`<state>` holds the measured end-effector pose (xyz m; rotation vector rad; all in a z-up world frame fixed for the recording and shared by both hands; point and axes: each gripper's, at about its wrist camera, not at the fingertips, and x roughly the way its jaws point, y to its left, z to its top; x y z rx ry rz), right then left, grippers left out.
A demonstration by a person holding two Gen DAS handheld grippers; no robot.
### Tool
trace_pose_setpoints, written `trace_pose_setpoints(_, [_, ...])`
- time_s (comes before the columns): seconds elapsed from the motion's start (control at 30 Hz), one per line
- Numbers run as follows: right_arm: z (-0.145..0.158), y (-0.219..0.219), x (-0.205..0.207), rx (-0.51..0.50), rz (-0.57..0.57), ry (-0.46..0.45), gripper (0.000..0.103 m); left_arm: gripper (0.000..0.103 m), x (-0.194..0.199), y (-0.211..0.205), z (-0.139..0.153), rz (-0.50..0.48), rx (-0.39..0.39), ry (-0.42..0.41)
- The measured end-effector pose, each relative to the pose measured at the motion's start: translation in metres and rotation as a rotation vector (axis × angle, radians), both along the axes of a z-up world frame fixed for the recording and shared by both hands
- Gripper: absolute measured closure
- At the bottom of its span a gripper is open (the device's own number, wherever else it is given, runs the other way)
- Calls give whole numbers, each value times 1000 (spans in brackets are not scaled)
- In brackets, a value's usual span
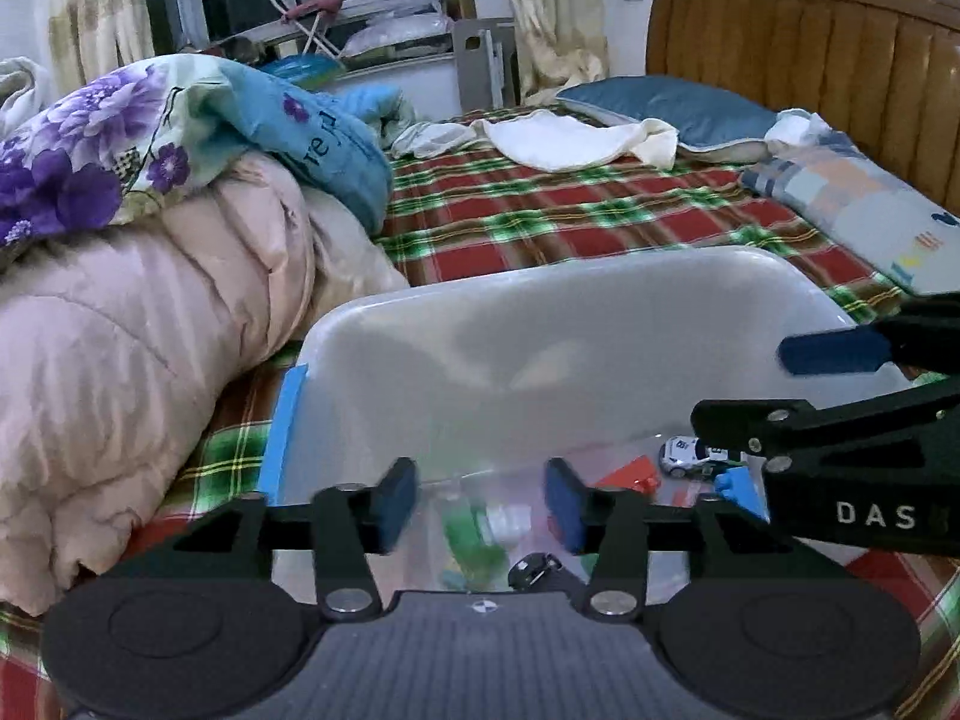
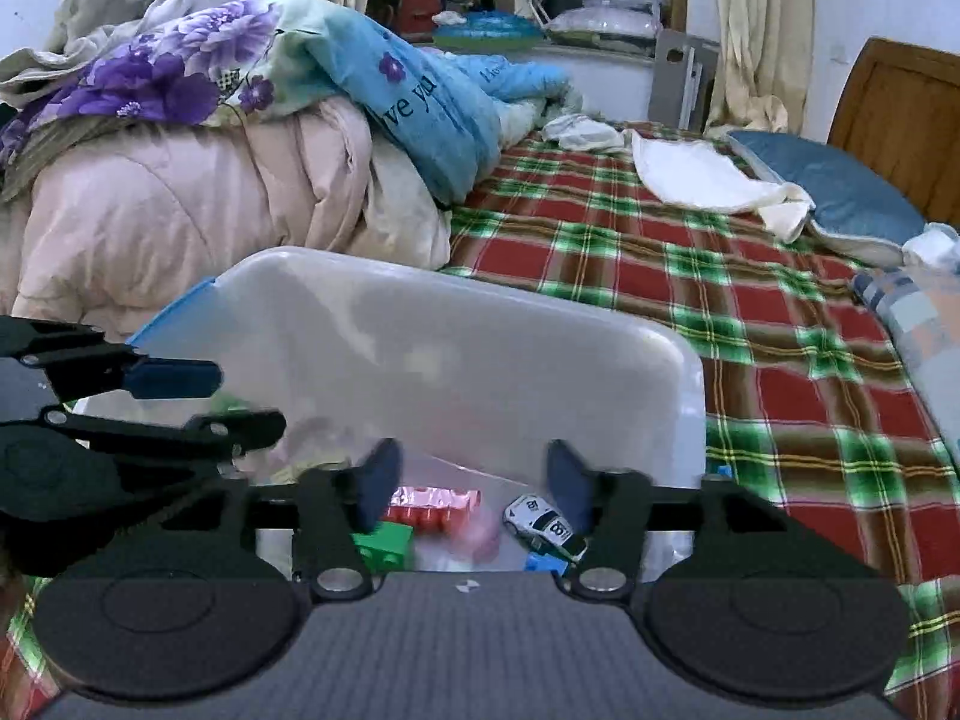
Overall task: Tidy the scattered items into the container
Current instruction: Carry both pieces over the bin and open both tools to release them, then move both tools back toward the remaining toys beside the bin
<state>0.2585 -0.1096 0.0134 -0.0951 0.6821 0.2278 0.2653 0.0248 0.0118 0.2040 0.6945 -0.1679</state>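
A translucent white plastic bin (image 1: 540, 324) with a blue handle clip (image 1: 282, 438) sits on the plaid bed; it also shows in the right wrist view (image 2: 480, 348). Inside lie a white toy car (image 1: 690, 455) (image 2: 543, 522), a black toy car (image 1: 534, 569), a red brick (image 2: 435, 507), a green brick (image 2: 387, 546) and blue pieces (image 1: 741, 489). My left gripper (image 1: 480, 504) is open and empty over the bin's near side. My right gripper (image 2: 471, 489) is open and empty over the bin too. Each gripper shows at the edge of the other's view.
A pink quilt (image 1: 150, 330) with a floral blanket (image 1: 90, 156) piled on it lies left of the bin. Plaid sheet (image 1: 570, 222) stretches beyond, with a white cloth (image 1: 570, 141), blue pillow (image 1: 678, 108), patterned pillow (image 1: 858, 204) and wooden headboard (image 1: 810, 42).
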Motion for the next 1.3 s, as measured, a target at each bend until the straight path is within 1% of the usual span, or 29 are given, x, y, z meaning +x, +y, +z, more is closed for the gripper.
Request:
trace_pose_setpoints(0.07, [2, 1, -3, -9, 4, -3, 31, 43, -4, 4, 4, 11, -12, -9])
trace_pose_setpoints(0.2, [13, 4, -10, -18, 16, -23, 21, 43, -16, 11, 15, 19, -33, -25])
trace_pose_setpoints(0.27, [19, 6, -18, -32, 18, -40, 13, 43, -26, 15, 20, 16, -43, -34])
trace_pose_setpoints(0.37, [27, 10, -31, -53, 20, -67, 7, 43, -41, 20, 25, 13, -53, -50])
trace_pose_setpoints(0.43, [32, 14, -42, -89, 20, -81, 2, 42, -52, 24, 28, 11, -66, -59])
trace_pose_setpoints(0.6, [42, 27, -74, -198, 57, -131, 1, 41, -84, 32, 33, 4, -97, -84])
trace_pose_setpoints(0.67, [45, 28, -95, -194, 106, -194, 1, 37, -101, 35, 31, -6, -106, -102])
trace_pose_setpoints(0.73, [43, 24, -116, -160, 175, -250, 1, 36, -117, 39, 26, -14, -105, -117])
trace_pose_setpoints(0.8, [35, 21, -134, -121, 211, -276, 1, 36, -129, 43, 15, -17, -97, -116])
trace_pose_setpoints(0.83, [29, 21, -141, -122, 221, -269, 1, 36, -134, 45, 9, -18, -96, -111])
trace_pose_setpoints(0.93, [1, 23, -153, -157, 225, -216, 1, 36, -141, 49, -17, -17, -91, -64])
trace_pose_setpoints(0.97, [-9, 22, -156, -152, 218, -197, 1, 36, -141, 50, -27, -12, -92, -41])
trace_pose_setpoints(1.03, [-31, 16, -159, -107, 197, -145, 3, 36, -139, 51, -48, -4, -113, 17])
trace_pose_setpoints(1.1, [-50, 8, -162, -43, 186, -93, 11, 36, -135, 50, -66, 1, -121, 46])
trace_pose_setpoints(1.13, [-60, 5, -164, -16, 181, -75, 15, 36, -133, 48, -74, 4, -108, 50])
trace_pose_setpoints(1.2, [-74, 3, -167, 5, 166, -58, 15, 36, -126, 46, -87, 6, -93, 56])
trace_pose_setpoints(1.3, [-93, 1, -174, 14, 145, -46, 15, 36, -113, 45, -95, 12, -112, 56])
